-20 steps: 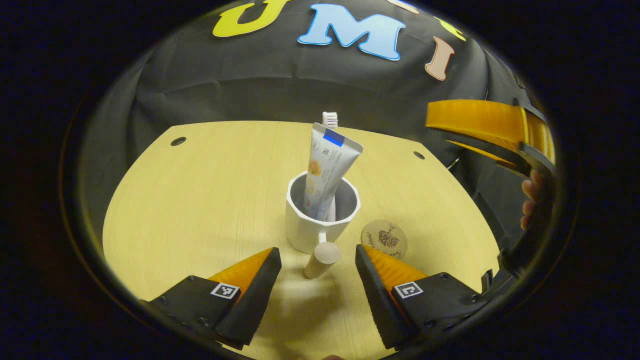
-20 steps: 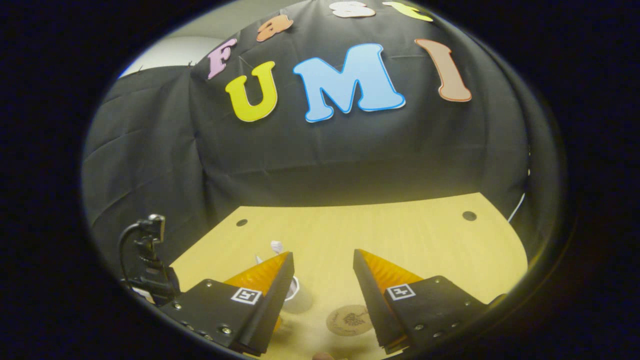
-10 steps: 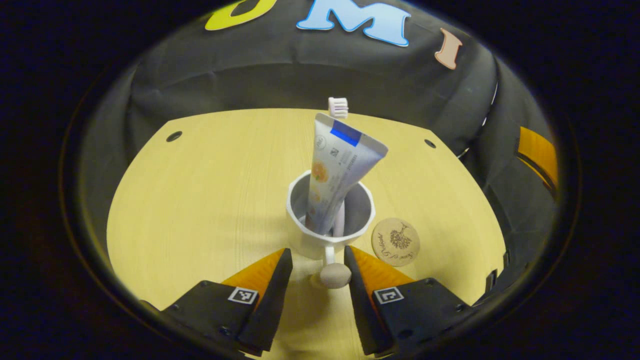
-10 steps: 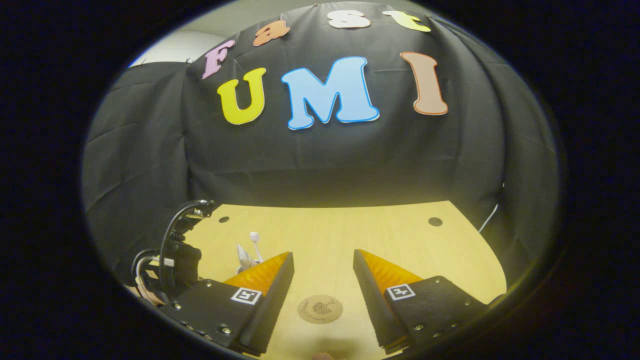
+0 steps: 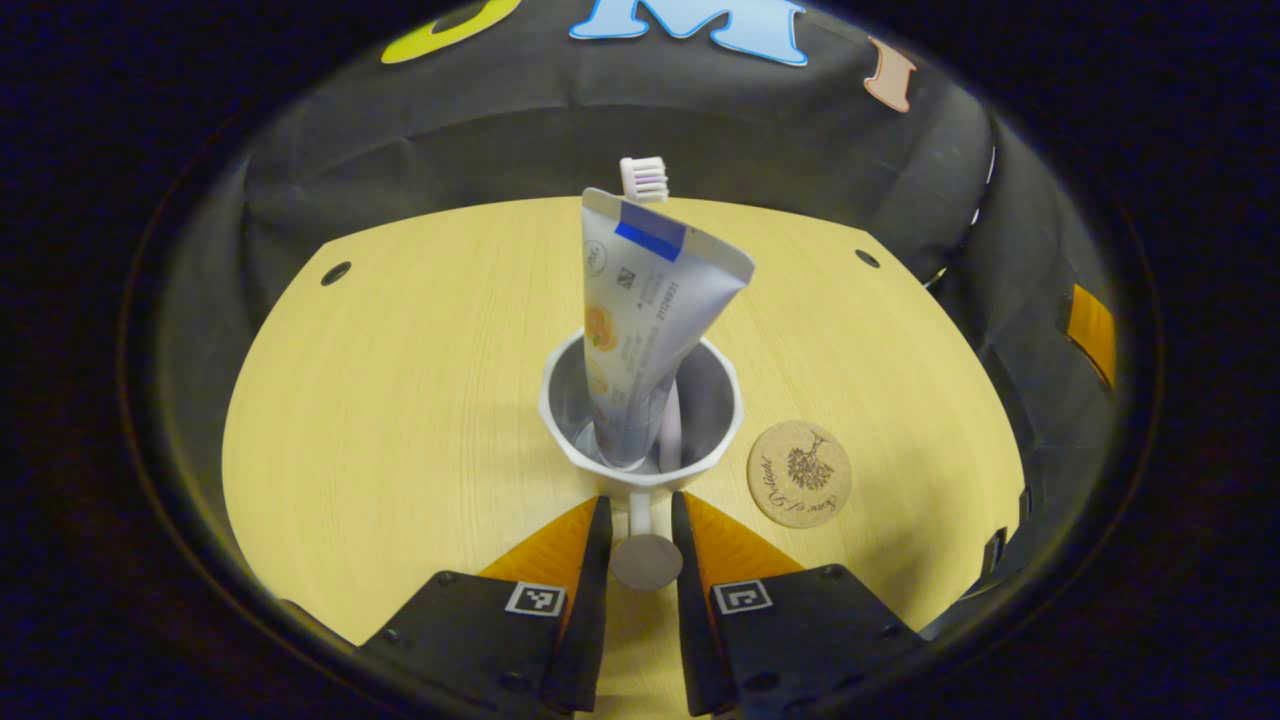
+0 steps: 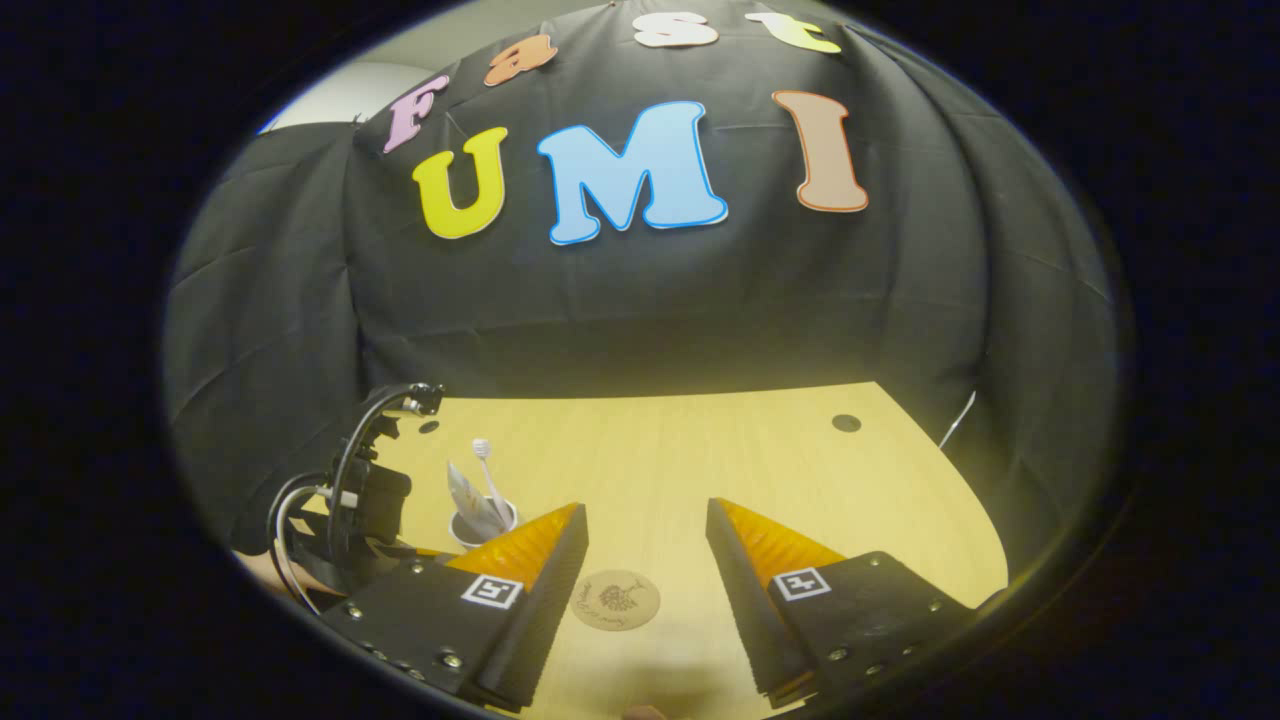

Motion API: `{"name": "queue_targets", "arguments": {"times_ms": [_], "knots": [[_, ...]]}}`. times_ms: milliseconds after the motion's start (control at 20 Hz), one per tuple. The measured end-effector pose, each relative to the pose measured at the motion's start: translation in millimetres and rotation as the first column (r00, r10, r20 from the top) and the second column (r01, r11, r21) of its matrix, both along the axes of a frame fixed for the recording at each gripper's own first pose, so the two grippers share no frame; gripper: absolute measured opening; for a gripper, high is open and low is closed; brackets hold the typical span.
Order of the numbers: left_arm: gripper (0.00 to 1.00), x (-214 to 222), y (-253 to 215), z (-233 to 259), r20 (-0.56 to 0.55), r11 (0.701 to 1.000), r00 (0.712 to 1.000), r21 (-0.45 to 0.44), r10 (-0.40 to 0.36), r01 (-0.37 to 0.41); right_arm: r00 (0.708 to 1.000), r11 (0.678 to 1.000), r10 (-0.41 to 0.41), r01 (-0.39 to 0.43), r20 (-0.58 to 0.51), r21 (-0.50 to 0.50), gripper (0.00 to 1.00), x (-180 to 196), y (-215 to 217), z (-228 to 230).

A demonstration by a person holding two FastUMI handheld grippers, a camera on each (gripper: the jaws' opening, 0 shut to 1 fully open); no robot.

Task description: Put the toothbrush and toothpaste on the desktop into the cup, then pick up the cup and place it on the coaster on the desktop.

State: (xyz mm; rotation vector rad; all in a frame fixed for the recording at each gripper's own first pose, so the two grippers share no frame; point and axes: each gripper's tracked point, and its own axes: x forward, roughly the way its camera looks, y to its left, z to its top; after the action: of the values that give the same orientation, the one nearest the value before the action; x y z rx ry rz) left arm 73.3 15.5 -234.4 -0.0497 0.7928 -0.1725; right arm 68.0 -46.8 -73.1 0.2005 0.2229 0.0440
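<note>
A white cup (image 5: pixel 640 455) stands mid-table with the toothpaste tube (image 5: pixel 650 310) and the toothbrush (image 5: pixel 643 178) upright inside it. Its handle ends in a round wooden knob (image 5: pixel 647 561) that points at me. My left gripper (image 5: pixel 640 498) is shut on that handle, one finger on each side. The round cork coaster (image 5: pixel 799 473) lies just right of the cup, apart from it. In the right gripper view my right gripper (image 6: pixel 645 530) hangs open above the table with nothing in it, over the coaster (image 6: pixel 616 600). The cup (image 6: pixel 482 522) stands to its left.
The yellow wooden table (image 5: pixel 400 400) has small round holes near its far corners (image 5: pixel 335 272) (image 5: pixel 866 258). The black cloth wall rises behind it. The left gripper's body and cables (image 6: pixel 350 500) show at the left of the right gripper view. Part of the right gripper (image 5: pixel 1092 320) is at the far right edge.
My left gripper moved forward and its fingers closed in on the cup's handle. The right gripper drew back to the right, away from the cup.
</note>
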Motion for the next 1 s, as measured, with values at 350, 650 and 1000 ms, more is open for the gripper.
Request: {"name": "queue_targets", "arguments": {"times_ms": [350, 650, 1000], "knots": [[0.28, 4.2, 2.1, -1.6, 0.018, 0.998, 1.0, 0.069, 0.013, -0.015, 1.0, 1.0, -0.015, 0.015, -0.007, 0.006, 0.76, -2.2, -7.6, -3.8], [0.23, 6.0, -6.2, 4.4, 0.05, 0.999, 0.998, 0.039, 0.024, -0.026, 1.0, 1.0, -0.029, 0.029, -0.006, 0.006, 0.76, -5.0, -15.6, -4.1], [0.22, 3.1, -51.1, 17.3, 0.073, 0.999, 0.997, 0.003, -0.035, 0.035, 0.998, 0.998, -0.062, 0.062, 0.0, 0.013, 0.76, -13.4, -29.3, -3.0]]}}
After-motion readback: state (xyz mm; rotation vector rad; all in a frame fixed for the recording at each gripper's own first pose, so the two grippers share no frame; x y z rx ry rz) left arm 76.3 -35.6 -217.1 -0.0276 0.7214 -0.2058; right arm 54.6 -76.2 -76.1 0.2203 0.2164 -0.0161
